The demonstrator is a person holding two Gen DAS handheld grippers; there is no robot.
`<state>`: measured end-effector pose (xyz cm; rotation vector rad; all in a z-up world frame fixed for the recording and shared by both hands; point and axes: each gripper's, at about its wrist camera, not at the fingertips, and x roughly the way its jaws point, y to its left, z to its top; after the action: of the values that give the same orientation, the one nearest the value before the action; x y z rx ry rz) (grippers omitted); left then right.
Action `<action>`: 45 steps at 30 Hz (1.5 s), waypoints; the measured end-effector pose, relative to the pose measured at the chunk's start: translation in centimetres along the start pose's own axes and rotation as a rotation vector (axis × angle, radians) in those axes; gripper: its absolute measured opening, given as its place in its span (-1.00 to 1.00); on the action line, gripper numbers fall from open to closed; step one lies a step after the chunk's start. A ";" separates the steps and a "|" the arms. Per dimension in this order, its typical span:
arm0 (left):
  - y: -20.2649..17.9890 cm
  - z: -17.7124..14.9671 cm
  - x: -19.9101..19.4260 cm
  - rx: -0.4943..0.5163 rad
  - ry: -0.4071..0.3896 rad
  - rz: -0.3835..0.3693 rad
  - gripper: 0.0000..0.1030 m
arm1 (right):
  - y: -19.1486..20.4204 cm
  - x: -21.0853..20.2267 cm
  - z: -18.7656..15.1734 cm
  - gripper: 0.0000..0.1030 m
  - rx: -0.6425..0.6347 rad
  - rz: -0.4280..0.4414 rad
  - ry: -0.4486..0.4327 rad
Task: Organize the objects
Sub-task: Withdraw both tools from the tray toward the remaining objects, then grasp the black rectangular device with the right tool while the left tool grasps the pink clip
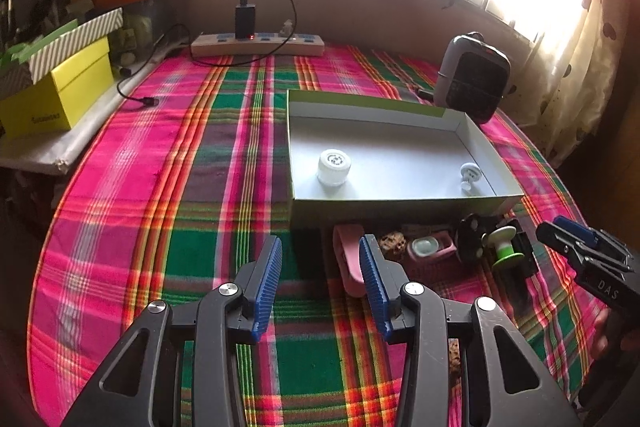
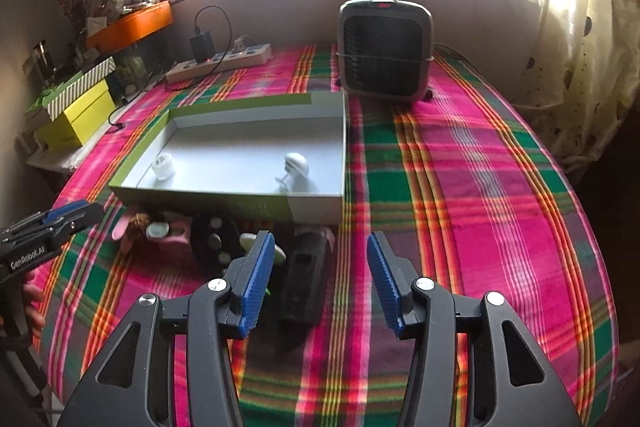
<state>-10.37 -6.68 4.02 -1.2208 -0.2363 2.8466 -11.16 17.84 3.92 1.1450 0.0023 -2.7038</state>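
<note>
A shallow green-and-white box (image 1: 400, 213) (image 2: 200, 201) lies on the plaid cloth, with a white jar (image 1: 334, 167) (image 2: 164, 167) and a white knobbed piece (image 1: 469, 175) (image 2: 296, 167) inside. Before its near wall lie a pink strap (image 1: 350, 259), a speckled shell (image 1: 394, 243), a pink case (image 1: 430, 247) (image 2: 168, 231), a black disc (image 1: 472, 239) (image 2: 212, 239), a green-and-white spool (image 1: 504, 247) and a black block (image 2: 306, 279). My left gripper (image 1: 320, 247) (image 2: 60, 215) hovers open just left of the strap. My right gripper (image 2: 320, 247) (image 1: 560, 231) stands open with the block just inside its left finger, untouched.
A grey fan heater (image 1: 472, 79) (image 2: 384, 51) stands behind the box. A power strip (image 1: 256, 45) (image 2: 220, 61) with a charger and cable lies at the far edge. Yellow and striped boxes (image 1: 60, 95) (image 2: 76, 123) are stacked on the left. A curtain hangs on the right.
</note>
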 end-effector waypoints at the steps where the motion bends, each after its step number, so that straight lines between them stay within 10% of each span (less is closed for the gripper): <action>1: 0.0 -0.1 0.0 -0.001 0.002 -0.004 -0.25 | -0.1 -0.1 -0.3 -0.04 0.007 0.005 0.001; 45: -0.8 -0.3 3.2 0.029 0.079 0.030 -0.24 | -1.5 3.2 -1.1 -0.18 -0.021 -0.121 0.094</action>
<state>-12.33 -5.53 1.64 -1.3386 -0.1740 2.8091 -12.83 18.80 0.70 1.3045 0.1180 -2.7436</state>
